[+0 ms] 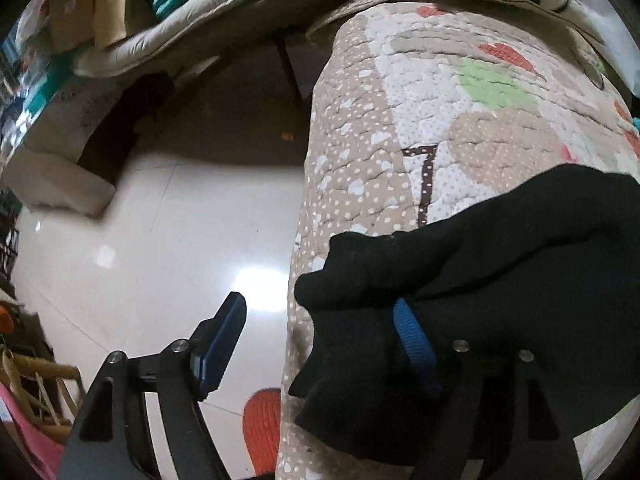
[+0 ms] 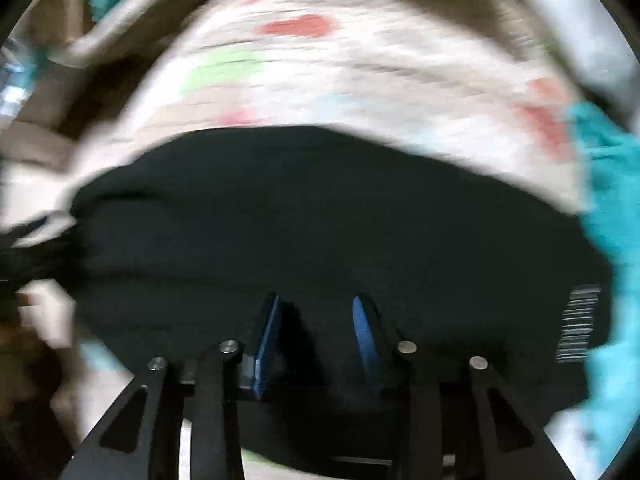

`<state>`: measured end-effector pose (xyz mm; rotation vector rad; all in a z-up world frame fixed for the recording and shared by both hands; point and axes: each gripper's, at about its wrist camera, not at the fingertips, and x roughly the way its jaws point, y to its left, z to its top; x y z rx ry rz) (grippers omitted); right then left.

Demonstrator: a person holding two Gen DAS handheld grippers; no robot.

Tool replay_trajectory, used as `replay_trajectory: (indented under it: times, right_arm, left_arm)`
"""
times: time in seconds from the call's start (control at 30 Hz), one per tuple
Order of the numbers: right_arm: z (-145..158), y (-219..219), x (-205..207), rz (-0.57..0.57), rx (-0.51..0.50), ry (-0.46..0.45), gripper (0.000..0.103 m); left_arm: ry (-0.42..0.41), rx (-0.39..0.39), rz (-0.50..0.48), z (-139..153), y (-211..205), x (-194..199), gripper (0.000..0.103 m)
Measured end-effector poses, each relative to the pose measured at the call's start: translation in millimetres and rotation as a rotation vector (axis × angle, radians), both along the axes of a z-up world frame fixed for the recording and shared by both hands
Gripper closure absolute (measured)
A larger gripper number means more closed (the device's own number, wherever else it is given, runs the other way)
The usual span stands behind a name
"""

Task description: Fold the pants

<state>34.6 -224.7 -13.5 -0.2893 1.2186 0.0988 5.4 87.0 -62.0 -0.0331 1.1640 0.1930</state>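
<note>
The black pants (image 1: 480, 288) lie bunched on a patterned quilt (image 1: 420, 92) at its left edge. My left gripper (image 1: 320, 320) is open; its left finger (image 1: 224, 340) hangs over the floor, its right finger is hidden under the black cloth beside a blue strap (image 1: 412, 340). In the blurred right wrist view the pants (image 2: 320, 208) spread across the quilt (image 2: 340, 64). My right gripper (image 2: 316, 320) is open, both blue pads (image 2: 268, 340) just above the cloth with nothing between them. A white barcode tag (image 2: 580, 328) shows at the pants' right.
A glossy white tiled floor (image 1: 160, 260) lies left of the quilt. A cardboard box (image 1: 60, 176) and bedding (image 1: 208, 20) sit beyond it. Teal cloth (image 2: 612, 200) lies right of the pants. Wooden slats (image 1: 36, 384) stand at lower left.
</note>
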Motion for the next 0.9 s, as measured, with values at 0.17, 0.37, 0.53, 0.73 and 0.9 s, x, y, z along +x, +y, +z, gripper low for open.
replay_trajectory:
  times: [0.17, 0.37, 0.53, 0.73, 0.9]
  right_arm:
    - [23, -10, 18, -0.071, 0.105, -0.028, 0.061]
    - [13, 75, 36, 0.062, 0.330, 0.019, 0.060]
    - [-22, 127, 51, 0.126, 0.388, 0.130, 0.055]
    - [29, 61, 22, 0.050, 0.274, -0.033, 0.054]
    - [37, -79, -38, -0.367, 0.614, -0.016, 0.052]
  left_arm:
    - [0.022, -0.161, 0.103, -1, 26, -5, 0.026]
    - [0.019, -0.373, 0.273, -10, 65, -21, 0.026]
    - [-0.023, -0.466, 0.348, -9, 81, -29, 0.026]
    - [-0.154, -0.491, 0.560, 12, 125, -48, 0.026]
    - [-0.211, -0.530, 0.476, 29, 104, -38, 0.026]
